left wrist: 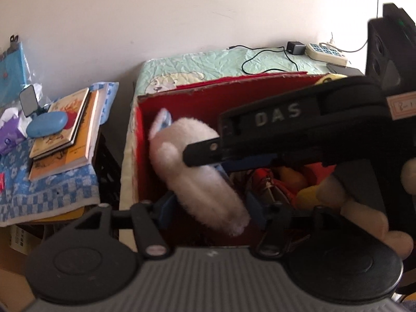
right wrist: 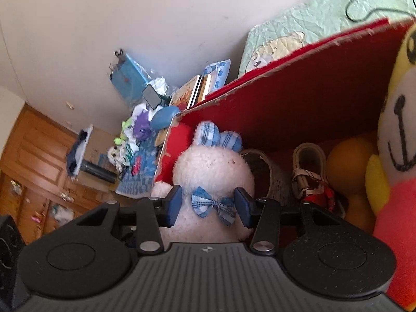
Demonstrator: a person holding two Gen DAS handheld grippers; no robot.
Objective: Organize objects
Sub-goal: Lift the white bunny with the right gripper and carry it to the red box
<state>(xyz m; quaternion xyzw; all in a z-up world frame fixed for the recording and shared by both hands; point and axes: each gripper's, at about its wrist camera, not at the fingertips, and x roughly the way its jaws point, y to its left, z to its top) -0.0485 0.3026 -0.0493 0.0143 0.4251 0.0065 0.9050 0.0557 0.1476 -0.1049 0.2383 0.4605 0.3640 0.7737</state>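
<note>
A white plush bunny with blue plaid ears and a bow tie hangs inside the red box. My right gripper is shut on its neck, one blue pad on each side of the bow tie. In the left wrist view that gripper reaches in from the right onto the bunny. My left gripper stands open over the red box, and the bunny's lower end lies loosely between its blue fingers. The box also holds a yellow bear plush, a shoe and a small woven basket.
The box sits on a green quilted surface with a power strip and cables behind it. A black speaker stands at the right. Left of the box, a stack of books and a blue case lie on a blue cloth.
</note>
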